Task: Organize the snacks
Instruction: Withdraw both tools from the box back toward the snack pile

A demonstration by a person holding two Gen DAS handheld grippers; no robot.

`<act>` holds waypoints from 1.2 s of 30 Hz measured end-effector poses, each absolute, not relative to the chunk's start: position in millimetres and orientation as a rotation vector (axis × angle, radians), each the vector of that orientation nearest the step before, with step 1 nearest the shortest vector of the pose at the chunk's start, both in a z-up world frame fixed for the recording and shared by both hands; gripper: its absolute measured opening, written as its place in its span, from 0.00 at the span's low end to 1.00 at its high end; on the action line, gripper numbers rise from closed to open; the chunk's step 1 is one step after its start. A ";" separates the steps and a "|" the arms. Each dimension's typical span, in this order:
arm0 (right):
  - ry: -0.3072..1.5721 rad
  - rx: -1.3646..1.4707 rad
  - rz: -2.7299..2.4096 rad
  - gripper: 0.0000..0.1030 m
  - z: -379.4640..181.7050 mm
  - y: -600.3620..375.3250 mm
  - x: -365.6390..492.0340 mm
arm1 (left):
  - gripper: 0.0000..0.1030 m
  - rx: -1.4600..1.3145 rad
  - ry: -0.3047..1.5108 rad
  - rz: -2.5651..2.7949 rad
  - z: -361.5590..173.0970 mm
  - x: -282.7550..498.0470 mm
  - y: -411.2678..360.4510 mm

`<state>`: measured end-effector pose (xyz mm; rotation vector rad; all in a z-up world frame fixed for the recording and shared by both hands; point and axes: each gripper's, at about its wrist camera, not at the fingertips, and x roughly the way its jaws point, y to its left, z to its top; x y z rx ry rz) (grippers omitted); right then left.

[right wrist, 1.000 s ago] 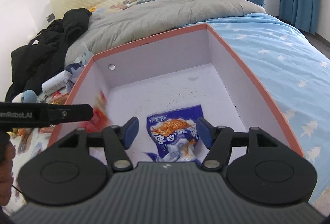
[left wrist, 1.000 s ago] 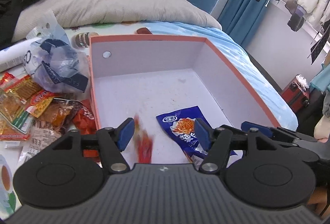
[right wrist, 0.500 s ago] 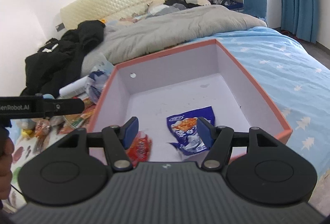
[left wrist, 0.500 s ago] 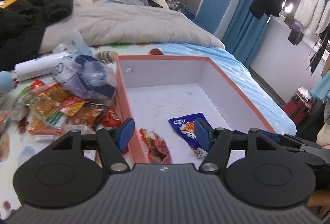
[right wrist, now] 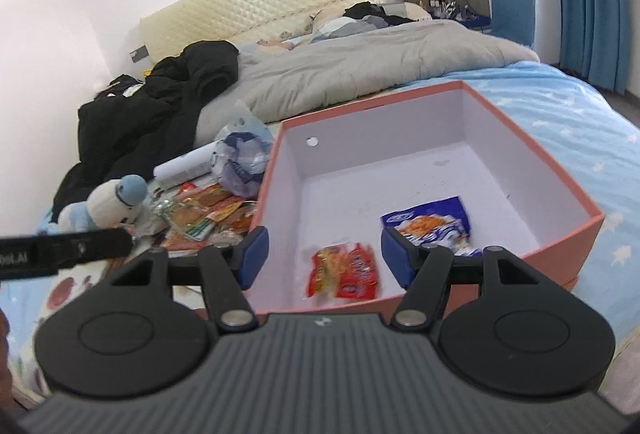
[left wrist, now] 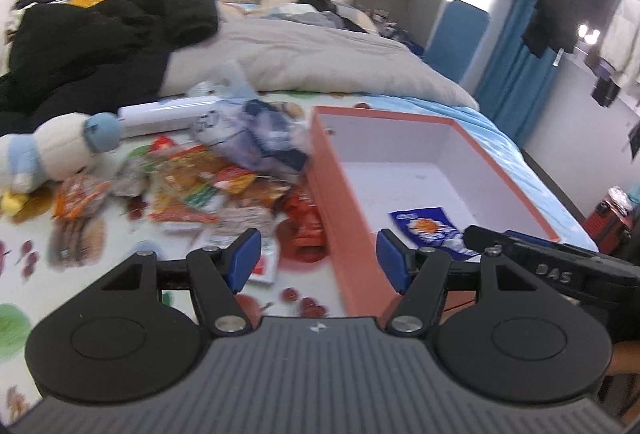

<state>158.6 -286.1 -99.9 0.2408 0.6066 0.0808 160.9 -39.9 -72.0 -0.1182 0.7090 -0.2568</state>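
Right wrist view showed the right hand-held gripper (right wrist: 323, 254) empty, jaws apart, above the box (right wrist: 554, 252), which held a red packet (right wrist: 344, 270) at 6 o'clock and a blue packet (right wrist: 432, 224) at 4. Left hand-held gripper (left wrist: 318, 260), also apart and empty, faced the snack pile (left wrist: 200, 190) at 10 o'clock on the bed; judging by that, another pickup was next, needing a descent onto one packet.

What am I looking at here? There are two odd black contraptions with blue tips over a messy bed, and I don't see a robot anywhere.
There is no robot: a person holds one tool in each hand, and each carries a camera looking along its blue fingers. One picture is from the left tool, the other from the right tool. Both stand open and hold nothing. On the bed sits an orange box with a red snack packet and a blue snack packet inside. Beside it lie a pile of loose snacks and a plush toy.
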 end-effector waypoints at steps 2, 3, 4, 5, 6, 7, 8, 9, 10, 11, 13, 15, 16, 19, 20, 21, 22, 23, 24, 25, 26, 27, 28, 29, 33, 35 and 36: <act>0.607 0.235 0.100 0.63 -96.6 -275.8 154.6 | 0.67 -0.123 0.712 -0.233 -72.6 154.7 -27.6; 0.609 0.228 0.111 0.63 -95.5 -270.4 152.4 | 0.67 -0.128 0.713 -0.225 -72.8 152.1 -22.7; 0.617 0.222 0.122 0.63 -95.0 -265.0 150.0 | 0.67 -0.132 0.714 -0.217 -73.4 149.1 -17.6; 0.622 0.220 0.131 0.63 -94.8 -260.4 148.0 | 0.67 -0.135 0.714 -0.213 -73.5 146.8 -14.6; 0.625 0.221 0.140 0.63 -94.6 -256.4 145.8 | 0.67 -0.138 0.712 -0.209 -73.8 144.0 -11.5; 0.628 0.222 0.146 0.63 -94.3 -252.8 144.7 | 0.67 -0.142 0.712 -0.204 -74.2 141.4 -8.5; 0.632 0.218 0.152 0.63 -93.9 -248.3 143.8 | 0.67 -0.146 0.714 -0.200 -74.5 139.1 -5.5; 0.633 0.210 0.158 0.63 -92.1 -244.3 143.5 | 0.67 -0.148 0.716 -0.198 -74.8 137.8 -3.7; 0.629 0.202 0.164 0.63 -89.2 -240.4 143.0 | 0.67 -0.146 0.716 -0.195 -75.0 136.2 -2.1; 0.619 0.200 0.171 0.63 -85.8 -236.7 142.0 | 0.67 -0.143 0.715 -0.192 -75.0 134.4 -0.2; 0.612 0.195 0.188 0.63 -80.5 -229.6 140.9 | 0.67 -0.146 0.712 -0.185 -73.6 132.1 3.3; 0.609 0.178 0.201 0.63 -76.7 -223.3 140.2 | 0.67 -0.150 0.707 -0.180 -72.0 129.0 6.6; 0.605 0.170 0.204 0.63 -74.8 -220.5 139.2 | 0.67 -0.148 0.703 -0.176 -70.6 127.3 7.9; 0.609 0.169 0.207 0.63 -73.0 -216.3 135.5 | 0.67 -0.154 0.693 -0.171 -67.7 121.1 12.2; 0.613 0.166 0.214 0.63 -73.0 -215.1 134.2 | 0.67 -0.157 0.692 -0.167 -67.7 119.3 13.8; 0.621 0.160 0.220 0.63 -73.3 -213.4 133.4 | 0.67 -0.161 0.693 -0.164 -67.5 118.0 15.1; 0.625 0.153 0.225 0.63 -73.1 -211.9 132.1 | 0.67 -0.163 0.691 -0.162 -67.3 116.1 16.7; 0.621 0.150 0.231 0.63 -72.5 -210.5 129.6 | 0.67 -0.164 0.691 -0.158 -67.7 114.5 18.1; 0.617 0.148 0.237 0.63 -72.1 -209.3 126.9 | 0.67 -0.167 0.693 -0.154 -68.4 113.2 19.5; 0.616 0.144 0.245 0.63 -72.4 -208.2 124.6 | 0.67 -0.173 0.695 -0.151 -69.6 111.4 21.4; 0.618 0.142 0.246 0.63 -73.5 -207.6 122.2 | 0.67 -0.179 0.698 -0.149 -70.7 109.8 22.7; 0.620 0.142 0.245 0.63 -75.2 -207.4 119.9 | 0.67 -0.183 0.702 -0.148 -71.7 108.1 23.5; 0.622 0.144 0.246 0.63 -77.0 -207.8 117.4 | 0.67 -0.184 0.702 -0.151 -72.9 105.6 24.3; 0.625 0.145 0.244 0.63 -78.7 -208.4 114.5 | 0.67 -0.182 0.698 -0.156 -73.8 103.0 24.2; 0.652 0.151 0.227 0.63 -86.7 -211.0 98.8 | 0.67 -0.193 0.701 -0.164 -79.4 93.5 24.1; 0.667 0.154 0.228 0.63 -91.0 -211.6 90.3 | 0.67 -0.202 0.709 -0.169 -83.3 89.7 24.2; 0.673 0.155 0.228 0.63 -93.5 -211.0 86.7 | 0.67 -0.203 0.711 -0.168 -85.2 88.4 24.8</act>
